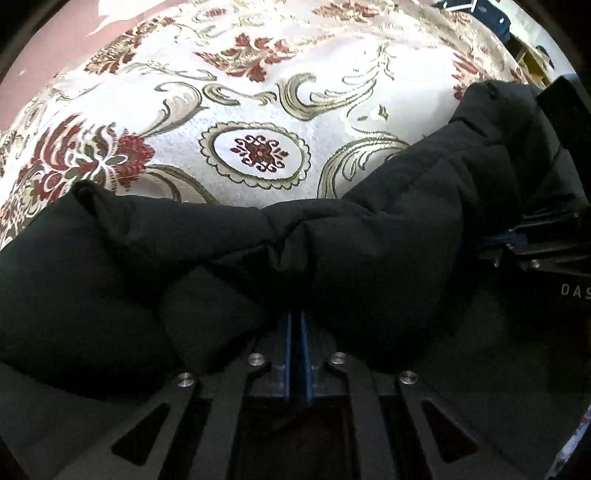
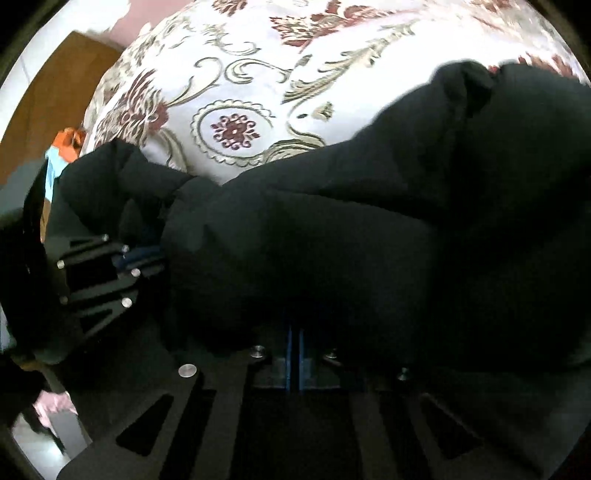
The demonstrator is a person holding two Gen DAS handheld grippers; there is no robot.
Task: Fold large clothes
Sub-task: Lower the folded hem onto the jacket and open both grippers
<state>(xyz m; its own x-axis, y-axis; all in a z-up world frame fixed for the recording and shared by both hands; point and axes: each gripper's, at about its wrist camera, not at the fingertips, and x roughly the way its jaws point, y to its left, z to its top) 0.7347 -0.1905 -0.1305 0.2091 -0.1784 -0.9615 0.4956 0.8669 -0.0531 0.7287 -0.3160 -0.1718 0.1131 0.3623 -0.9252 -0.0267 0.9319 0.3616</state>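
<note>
A black padded jacket (image 1: 369, 251) lies bunched across the near part of a cream bedspread (image 1: 258, 147) with red flowers and olive scrolls. My left gripper (image 1: 297, 317) points down into it, its blue fingers (image 1: 288, 354) pressed close together with a fold of the jacket pinched between them; the tips are buried in fabric. The right gripper (image 1: 517, 243) shows at the right edge, also sunk in the jacket. In the right wrist view the jacket (image 2: 369, 240) fills the lower half, and my right gripper (image 2: 295, 332) is shut on its fabric. The left gripper (image 2: 140, 258) grips it to the left.
The bedspread (image 2: 236, 129) stretches away beyond the jacket. A pink surface (image 1: 37, 55) borders it at the far left. A brown wooden panel (image 2: 55, 81) and an orange object (image 2: 72, 142) stand off the bed's left side. Dark items (image 1: 495, 18) sit at the far right.
</note>
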